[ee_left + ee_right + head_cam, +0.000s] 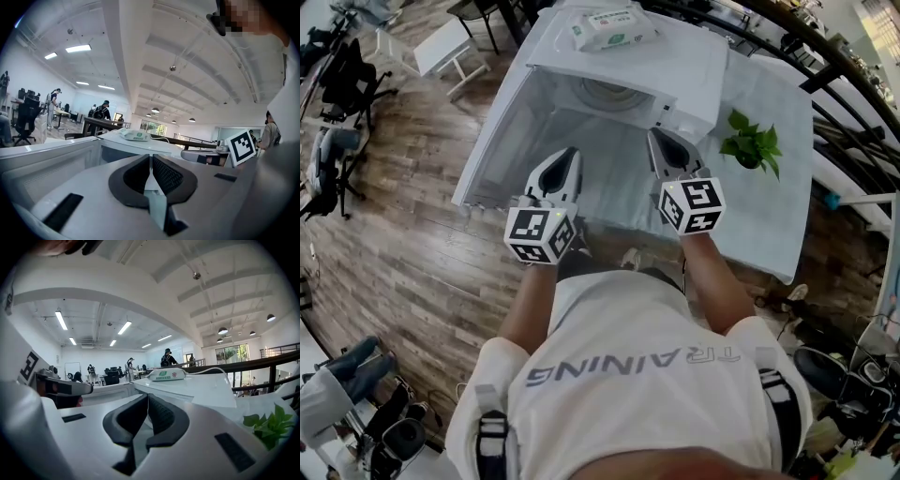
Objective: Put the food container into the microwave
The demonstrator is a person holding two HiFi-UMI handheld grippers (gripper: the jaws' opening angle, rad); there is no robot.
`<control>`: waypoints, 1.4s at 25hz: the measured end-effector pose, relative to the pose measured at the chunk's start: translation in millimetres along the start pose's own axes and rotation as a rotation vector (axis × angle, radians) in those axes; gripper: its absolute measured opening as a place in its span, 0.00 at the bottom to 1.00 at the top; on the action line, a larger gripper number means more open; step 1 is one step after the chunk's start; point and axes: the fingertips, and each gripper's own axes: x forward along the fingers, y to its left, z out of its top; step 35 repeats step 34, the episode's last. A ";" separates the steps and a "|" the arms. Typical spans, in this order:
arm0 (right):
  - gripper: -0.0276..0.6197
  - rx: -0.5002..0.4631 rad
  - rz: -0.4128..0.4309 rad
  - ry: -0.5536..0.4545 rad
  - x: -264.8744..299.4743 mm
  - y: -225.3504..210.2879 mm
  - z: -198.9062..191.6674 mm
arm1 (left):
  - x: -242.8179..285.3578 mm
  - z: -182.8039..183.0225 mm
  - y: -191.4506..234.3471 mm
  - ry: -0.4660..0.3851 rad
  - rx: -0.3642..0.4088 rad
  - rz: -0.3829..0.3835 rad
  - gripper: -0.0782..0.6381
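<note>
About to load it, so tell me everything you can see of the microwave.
The microwave is a white box, seemingly painted metal, on the white table. Its door is swung wide open leftward, baring a pale cavity with a round turntable; nothing shows inside. A pack of wipes lies on its roof. A plant stands apart at its right. The left claw and right claw hover shut before it, not touching.
</note>
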 end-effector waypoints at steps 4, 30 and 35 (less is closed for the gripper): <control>0.08 -0.012 -0.005 -0.036 -31.3 -12.4 16.3 | 0.5 1.4 -19.1 -0.015 0.043 0.005 0.18; 0.08 -0.034 0.050 -0.044 -67.7 -16.9 26.0 | -10.3 22.4 -62.3 -0.061 0.049 -0.007 0.18; 0.08 -0.029 0.059 -0.042 -63.0 -13.8 24.5 | -10.0 23.0 -60.2 -0.063 0.048 -0.013 0.18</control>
